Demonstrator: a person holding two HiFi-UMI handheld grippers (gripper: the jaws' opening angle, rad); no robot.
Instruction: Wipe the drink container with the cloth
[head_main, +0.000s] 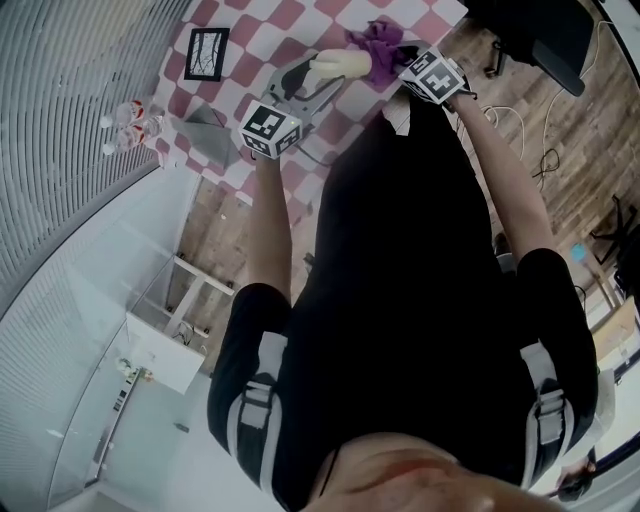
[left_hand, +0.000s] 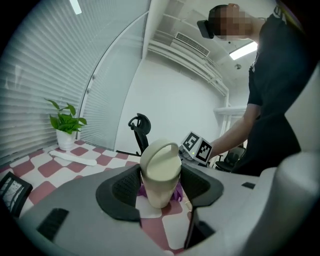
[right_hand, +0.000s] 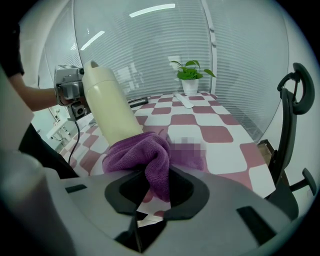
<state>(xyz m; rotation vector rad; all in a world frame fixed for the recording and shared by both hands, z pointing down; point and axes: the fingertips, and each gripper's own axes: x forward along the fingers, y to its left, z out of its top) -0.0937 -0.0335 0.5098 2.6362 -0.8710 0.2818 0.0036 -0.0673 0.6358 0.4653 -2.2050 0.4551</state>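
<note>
While the drink container (left_hand: 160, 170) is clamped in the left gripper (left_hand: 160, 186), the cloth (right_hand: 142, 152) is laid against it.
The cloth is pinched in the right gripper's (right_hand: 151, 189) jaws; the container is held tilted over the checked table (right_hand: 220, 132), cloth at its 2 o'clock in the head view.

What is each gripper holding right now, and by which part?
The left gripper clamps the drink container by its body, just below the lid; the right gripper pinches a bunched fold of the purple cloth.
</note>
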